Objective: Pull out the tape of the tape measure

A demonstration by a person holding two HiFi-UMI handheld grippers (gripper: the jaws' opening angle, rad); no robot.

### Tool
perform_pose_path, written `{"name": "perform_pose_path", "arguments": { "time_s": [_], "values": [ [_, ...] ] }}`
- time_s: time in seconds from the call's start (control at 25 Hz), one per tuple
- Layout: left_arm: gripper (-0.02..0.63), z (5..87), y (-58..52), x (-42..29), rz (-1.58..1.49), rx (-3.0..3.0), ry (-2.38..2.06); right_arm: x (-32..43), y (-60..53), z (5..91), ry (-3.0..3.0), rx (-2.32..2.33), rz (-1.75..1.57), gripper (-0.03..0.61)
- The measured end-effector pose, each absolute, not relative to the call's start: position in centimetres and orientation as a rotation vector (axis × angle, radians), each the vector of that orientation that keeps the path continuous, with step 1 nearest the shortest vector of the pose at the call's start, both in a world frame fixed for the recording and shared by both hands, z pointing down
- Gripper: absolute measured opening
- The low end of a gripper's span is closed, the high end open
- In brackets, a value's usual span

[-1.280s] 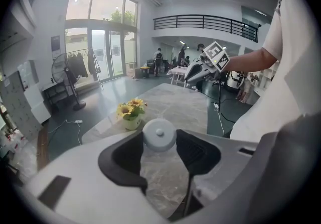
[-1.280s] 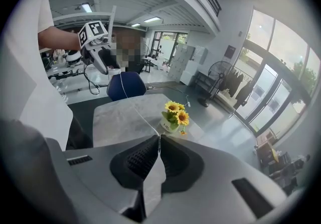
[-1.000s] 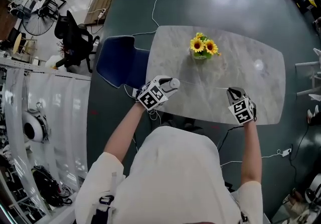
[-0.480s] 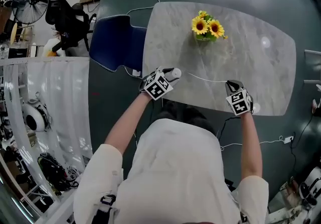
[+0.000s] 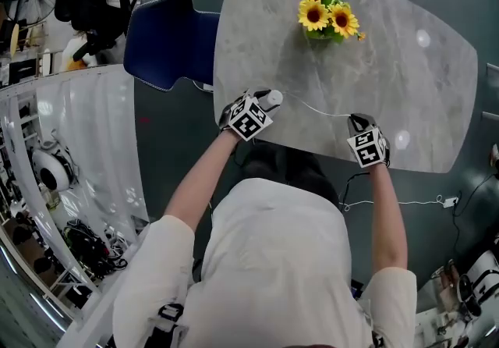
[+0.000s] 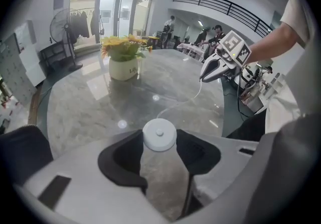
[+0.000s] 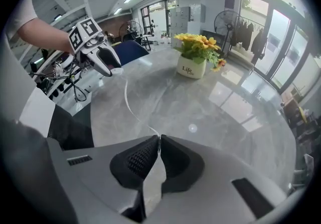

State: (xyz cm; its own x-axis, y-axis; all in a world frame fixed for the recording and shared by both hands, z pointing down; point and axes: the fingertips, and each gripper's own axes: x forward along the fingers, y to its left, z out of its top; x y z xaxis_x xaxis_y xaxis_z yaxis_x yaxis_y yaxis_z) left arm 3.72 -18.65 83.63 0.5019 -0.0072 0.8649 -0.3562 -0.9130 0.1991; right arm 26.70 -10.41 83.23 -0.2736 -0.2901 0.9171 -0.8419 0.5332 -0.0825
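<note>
The tape measure (image 6: 159, 135) is a small round white case, held between the black pads of my left gripper (image 6: 159, 143), which is shut on it. A thin white tape (image 5: 316, 110) runs from the case (image 5: 274, 96) across the near part of the marble table (image 5: 405, 42) to my right gripper (image 5: 359, 118). My right gripper (image 7: 158, 143) is shut on the end of the tape (image 7: 131, 110). In the right gripper view my left gripper (image 7: 108, 65) hangs at the upper left. The tape sags in a slight curve over the table top.
A white pot of yellow sunflowers (image 5: 327, 19) stands at the far middle of the table. A blue chair (image 5: 168, 42) sits at the table's left end. Cables trail on the dark floor, and a fan and office chair stand further left.
The head view has shifted, so the table sits higher in the picture. Both grippers keep their hold, and the tape span between them looks about the same.
</note>
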Motion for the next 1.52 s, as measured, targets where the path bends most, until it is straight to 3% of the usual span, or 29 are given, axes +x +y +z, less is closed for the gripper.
{"name": "perform_pose_path", "arguments": {
  "time_s": [0.92, 1.0, 1.52],
  "values": [
    [0.227, 91.8, -16.4, 5.2, 1.568, 2.284, -0.465, 26.3, -9.4, 90.3, -1.796, 0.791, 0.618, 0.051],
    [0.244, 91.7, -16.2, 5.3, 1.559, 2.271, -0.476, 26.4, -9.2, 90.1, -1.795, 0.783, 0.627, 0.123],
    [0.245, 83.8, -16.3, 5.3, 1.371, 2.340, -0.655, 27.7, -9.9, 82.1, -1.914, 0.959, 0.638, 0.124]
  ]
}}
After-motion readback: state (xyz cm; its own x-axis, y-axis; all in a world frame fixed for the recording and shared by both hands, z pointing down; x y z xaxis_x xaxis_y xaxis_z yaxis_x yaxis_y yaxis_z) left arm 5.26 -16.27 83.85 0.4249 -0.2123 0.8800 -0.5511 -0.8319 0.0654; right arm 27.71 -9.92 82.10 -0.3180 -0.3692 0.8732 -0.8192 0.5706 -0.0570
